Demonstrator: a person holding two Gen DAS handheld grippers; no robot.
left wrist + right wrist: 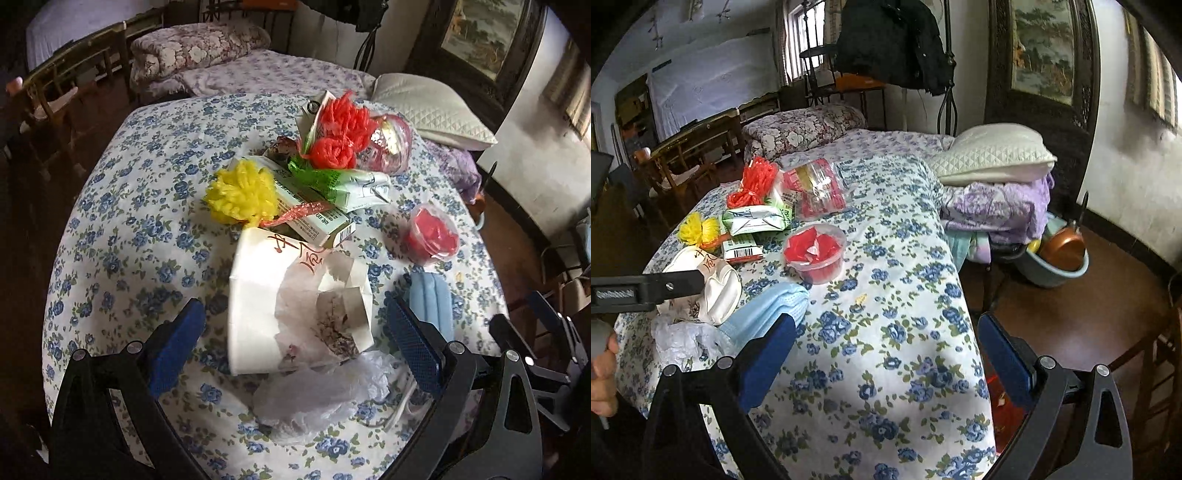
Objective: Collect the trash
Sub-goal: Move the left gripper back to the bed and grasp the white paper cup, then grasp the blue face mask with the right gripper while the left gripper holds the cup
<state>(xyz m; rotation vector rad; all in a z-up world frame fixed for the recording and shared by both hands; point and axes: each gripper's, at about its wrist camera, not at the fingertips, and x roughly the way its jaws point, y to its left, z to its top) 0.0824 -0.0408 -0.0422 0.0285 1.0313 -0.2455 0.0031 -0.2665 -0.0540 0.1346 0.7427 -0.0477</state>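
Trash lies on a table with a blue-flowered cloth (122, 236). A white paper food box (258, 306) with tissue inside sits between the fingers of my open left gripper (295, 343), not clamped. A crumpled clear plastic bag (325, 395) lies in front of it, and a blue face mask (432, 302) to its right. Behind are a yellow pom-pom (240, 197), cartons (317, 218), red netting (343, 129) and a clear cup of red scraps (432, 236). My right gripper (886, 354) is open and empty over the cloth, the mask (768, 310) and cup (816, 251) to its left.
A bed with a floral quilt (801, 129) and white pillow (993, 155) is behind the table. Wooden chairs (66, 88) stand at left. A basin with a copper pan (1060, 258) sits on the brown floor right of the table. A coat hangs on a stand (890, 40).
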